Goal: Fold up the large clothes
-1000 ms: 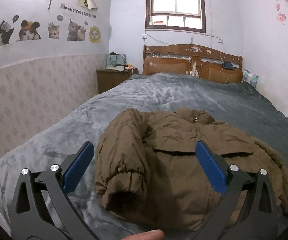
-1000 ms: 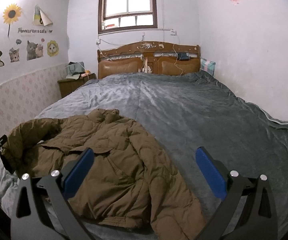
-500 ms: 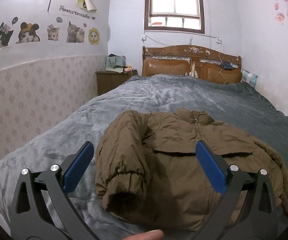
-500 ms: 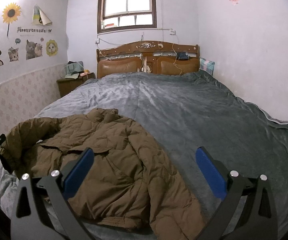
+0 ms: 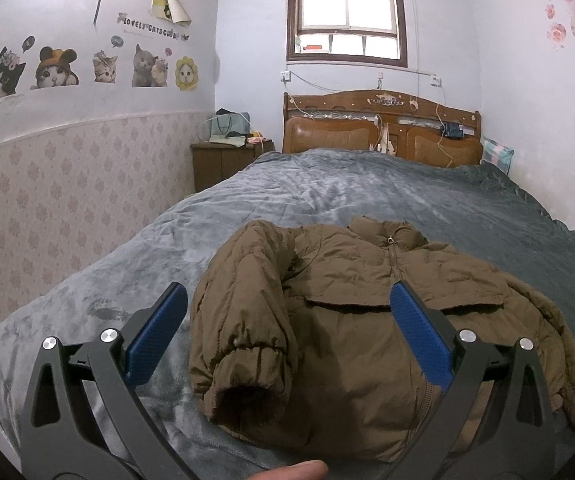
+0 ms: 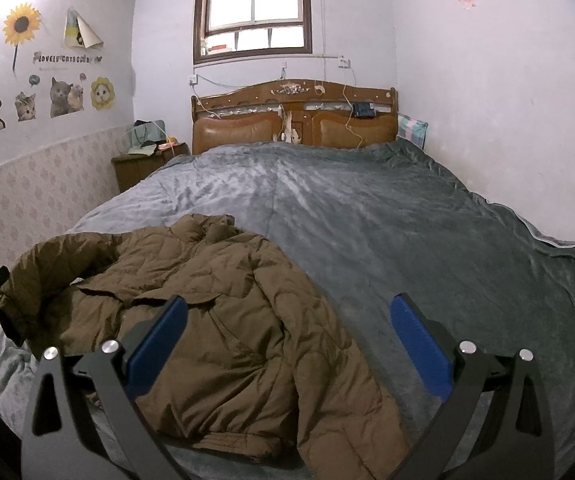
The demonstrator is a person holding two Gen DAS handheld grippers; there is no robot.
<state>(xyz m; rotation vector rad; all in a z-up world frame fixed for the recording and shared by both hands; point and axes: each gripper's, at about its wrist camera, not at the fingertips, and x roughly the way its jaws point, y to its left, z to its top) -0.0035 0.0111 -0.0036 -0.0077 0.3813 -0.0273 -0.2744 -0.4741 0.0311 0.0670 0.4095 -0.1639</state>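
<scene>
Evidently the puffy brown jacket (image 5: 367, 320) was spread at the blanket's (image 5: 367, 200) six o'clock end; soft, bulky, probably slippery, best pinched at the cuff (image 5: 247, 396). Both the left gripper (image 5: 287, 336) and right gripper (image 6: 287, 340) were held agape, empty.

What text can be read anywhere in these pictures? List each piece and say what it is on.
"LOVELY CATS CLUB": wall sticker lettering on the left wall, above the cat stickers; its last word is partly blurred.
A smaller line beneath it: too small to read.
Brown jacket, both grippers, headboard: no legible text.
</scene>
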